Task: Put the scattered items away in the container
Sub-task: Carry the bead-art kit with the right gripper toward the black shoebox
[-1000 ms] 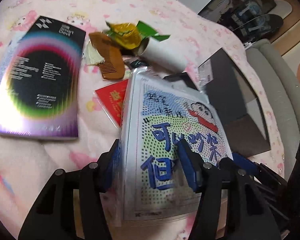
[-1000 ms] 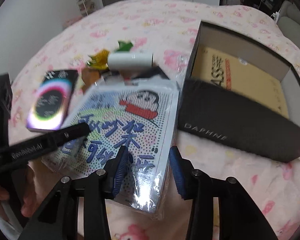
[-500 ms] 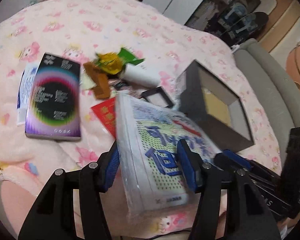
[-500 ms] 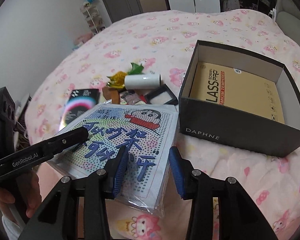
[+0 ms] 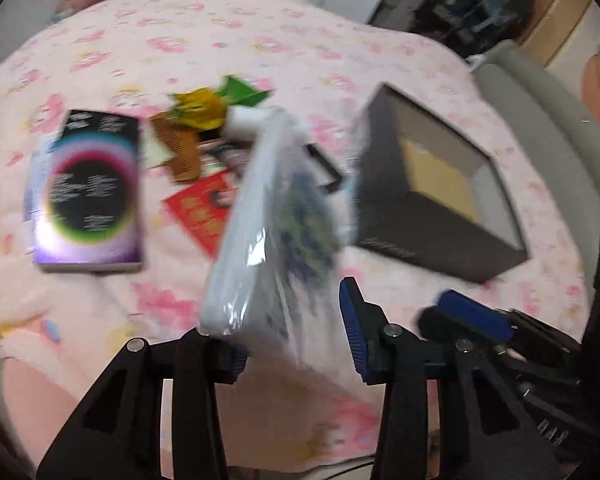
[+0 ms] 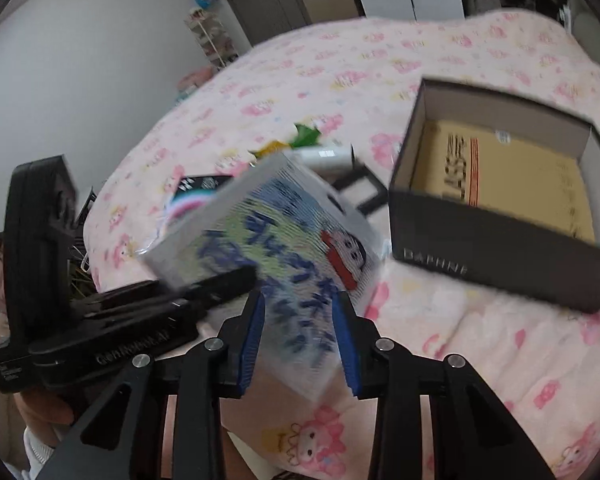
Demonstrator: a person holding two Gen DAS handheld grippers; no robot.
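A plastic-wrapped cartoon picture kit [image 6: 288, 248] is lifted off the bed and tilted steeply; in the left wrist view [image 5: 272, 240] it shows nearly edge-on and blurred. My right gripper [image 6: 298, 340] holds its near edge between the blue pads. My left gripper [image 5: 292, 336] has its jaws spread wide on either side of the kit's lower end; whether they touch it I cannot tell. The dark open box [image 6: 496, 216] stands to the right with a tan package inside; it also shows in the left wrist view [image 5: 436, 184].
On the pink bedspread lie a black box with a rainbow ring [image 5: 88, 192], a brown comb [image 5: 180, 148], a red packet [image 5: 204, 208], a yellow-green wrapper [image 5: 208, 108], a white tube [image 6: 324, 156] and a small black frame [image 6: 360, 192]. A grey sofa edge [image 5: 548, 120] is at right.
The kit has swung from lying fairly flat to steeply tilted, lifted toward the box. The left gripper's jaws have spread wider apart. Both views are blurred with motion.
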